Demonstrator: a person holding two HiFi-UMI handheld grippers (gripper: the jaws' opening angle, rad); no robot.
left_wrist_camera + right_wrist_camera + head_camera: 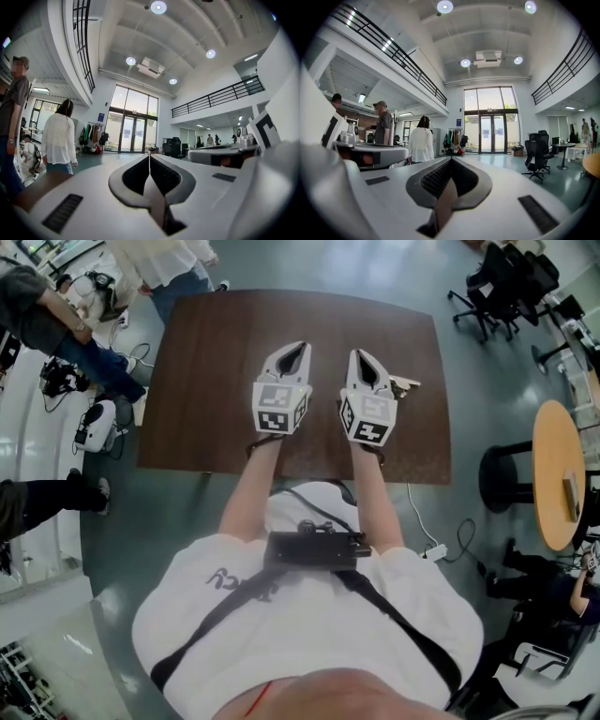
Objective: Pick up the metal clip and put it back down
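1. Left gripper [298, 347]: held above the brown table [206, 381]; its jaws are pressed together tip to tip, with nothing between them.
2. Right gripper [360, 354]: just beside the left one, also above the table; jaws fully closed and empty.
3. Clip [406, 383]: lies on the table just right of the right gripper's jaws; whether it touches them cannot be told.
4. Both gripper views look level across a hall toward glass doors [491, 133].
5. A person [58, 138] in a white top stands beyond the table's far left.
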